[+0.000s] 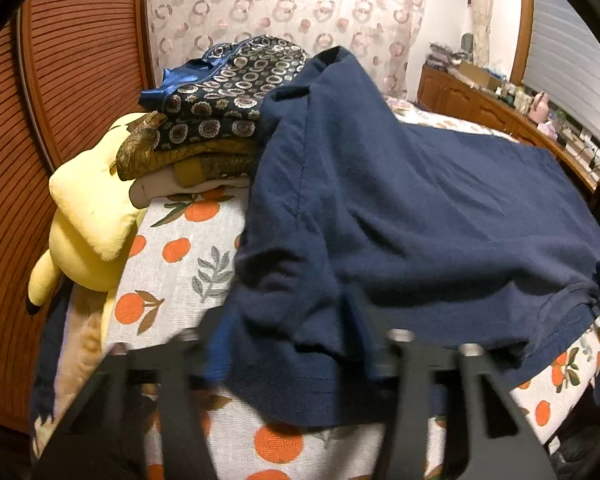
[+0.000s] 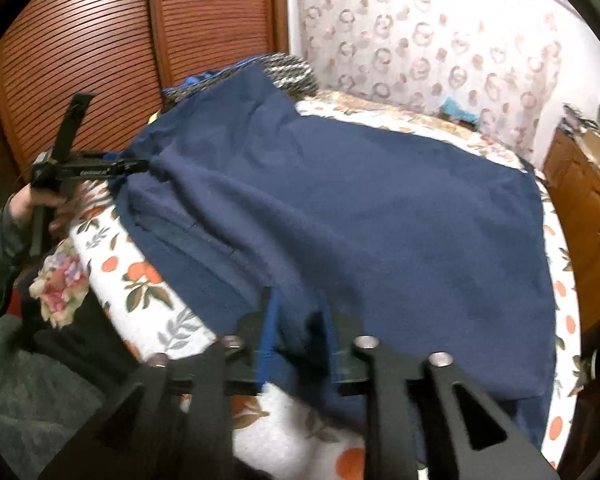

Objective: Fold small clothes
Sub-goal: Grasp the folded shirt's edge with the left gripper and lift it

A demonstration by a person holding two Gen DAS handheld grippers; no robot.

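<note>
Black finger links of the left gripper point(image 1: 284, 344) filled the bottom of its own view, and its jaws were partly closed with a fold of the navy garment point(image 1: 412, 216) bunched between them; motion blur kept the pads from showing clearly, so I cannot tell whether they truly pinched the cloth. From the right wrist view the same left gripper point(image 2: 140, 167) reached in level from the side, held by a hand point(image 2: 46, 204) in a grey-green sleeve, its tip meeting the garment's corner on that side. Jaws of the right gripper point(image 2: 296, 332) stood narrowly apart around the garment's point(image 2: 340, 208) near hem, cloth between them, though the blur there hid whether they pressed it. That navy garment lay spread on the orange-print bedspread point(image 1: 172, 264), its long axis running across the bed from one gripper to the other, its near hem facing both cameras and its far edge climbing against a stack of folded clothes point(image 1: 220, 120). The stack sat on the bedspread's far corner, patterned blue pieces on top, mustard ones beneath. Just beside the stack, off the bedspread's edge, a yellow plush toy point(image 1: 88, 224) leaned against the slatted wooden doors point(image 1: 60, 80). Beyond the bedspread hung a ring-patterned curtain point(image 1: 284, 4).
</note>
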